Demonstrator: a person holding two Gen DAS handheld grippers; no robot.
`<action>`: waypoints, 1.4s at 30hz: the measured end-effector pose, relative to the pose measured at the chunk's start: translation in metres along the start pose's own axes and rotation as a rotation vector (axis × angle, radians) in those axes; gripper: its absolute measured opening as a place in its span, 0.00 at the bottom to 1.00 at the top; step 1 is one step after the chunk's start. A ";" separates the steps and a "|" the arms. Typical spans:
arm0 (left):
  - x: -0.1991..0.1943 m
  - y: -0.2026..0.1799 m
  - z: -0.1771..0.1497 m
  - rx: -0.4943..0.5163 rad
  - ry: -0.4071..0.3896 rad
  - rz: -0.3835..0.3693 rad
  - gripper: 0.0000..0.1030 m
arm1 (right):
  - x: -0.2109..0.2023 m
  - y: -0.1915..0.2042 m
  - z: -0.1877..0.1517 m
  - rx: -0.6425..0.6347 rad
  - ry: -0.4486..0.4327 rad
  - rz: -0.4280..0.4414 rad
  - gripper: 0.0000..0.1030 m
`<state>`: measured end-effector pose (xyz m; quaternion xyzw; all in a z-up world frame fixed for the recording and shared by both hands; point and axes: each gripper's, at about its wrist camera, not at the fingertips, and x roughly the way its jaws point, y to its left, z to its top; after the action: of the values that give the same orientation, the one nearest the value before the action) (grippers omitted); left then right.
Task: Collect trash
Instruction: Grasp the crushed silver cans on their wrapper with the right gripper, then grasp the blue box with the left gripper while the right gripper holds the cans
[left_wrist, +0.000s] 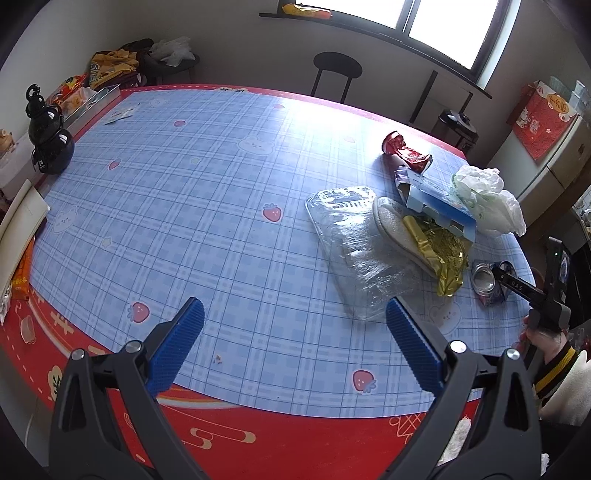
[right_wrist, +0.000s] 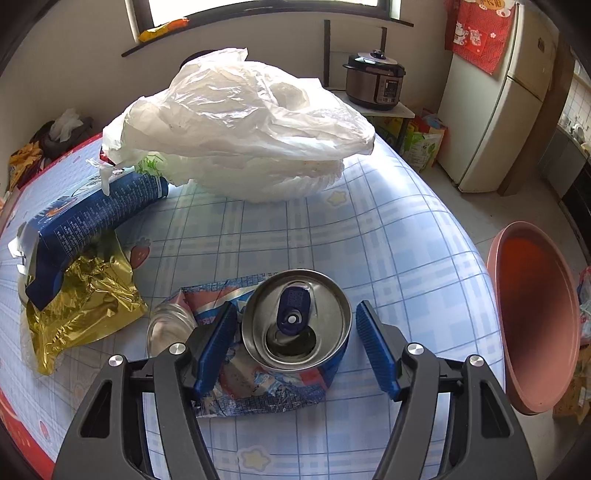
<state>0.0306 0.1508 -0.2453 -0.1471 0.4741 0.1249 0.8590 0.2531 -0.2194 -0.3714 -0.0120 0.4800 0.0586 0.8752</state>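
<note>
Crushed blue can (right_wrist: 295, 325): lying bent on the checked tablecloth (right_wrist: 388, 240), its top end up, pull tab raised over an open mouth; what is inside cannot be told. The right gripper (right_wrist: 295, 332) is spread around this can, left pad touching or just beside the rim, right pad apart from it, nothing clamped. Pink basin (right_wrist: 535, 317): just beyond the table edge to the right of the can, tilted toward the camera, interior bare. Gold foil wrapper (right_wrist: 85, 299): crumpled, left of the can, partly under a blue carton (right_wrist: 92, 221) with a torn open end; contents not visible. White plastic bag (right_wrist: 243, 133): behind the can, heaped and puffed, covering a stack of white ridged material; what else it holds is hidden. In the left wrist view, farther from the can: a clear plastic tray (left_wrist: 354, 251) lying flat, a pale slipper (left_wrist: 395, 229) overlapping its edge, and a crushed red can (left_wrist: 404, 149) at the far side of the pile. The left gripper (left_wrist: 295, 332) hovers over bare cloth near the clear tray, jaws wide apart and holding nothing. Black gourd-shaped bottle (left_wrist: 50, 140): across the table, well apart from the can.
</note>
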 end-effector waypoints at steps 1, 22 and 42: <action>0.000 0.001 0.001 -0.005 0.001 -0.001 0.94 | 0.000 0.001 0.000 -0.003 0.000 -0.004 0.64; 0.027 -0.062 0.023 0.123 0.011 -0.166 0.94 | -0.099 -0.028 -0.040 0.140 -0.109 0.140 0.51; 0.172 -0.067 0.124 -0.341 0.282 -0.533 0.55 | -0.158 -0.080 -0.085 0.267 -0.132 -0.004 0.51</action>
<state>0.2402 0.1480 -0.3201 -0.4232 0.5054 -0.0479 0.7505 0.1064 -0.3201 -0.2869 0.1076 0.4251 -0.0070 0.8987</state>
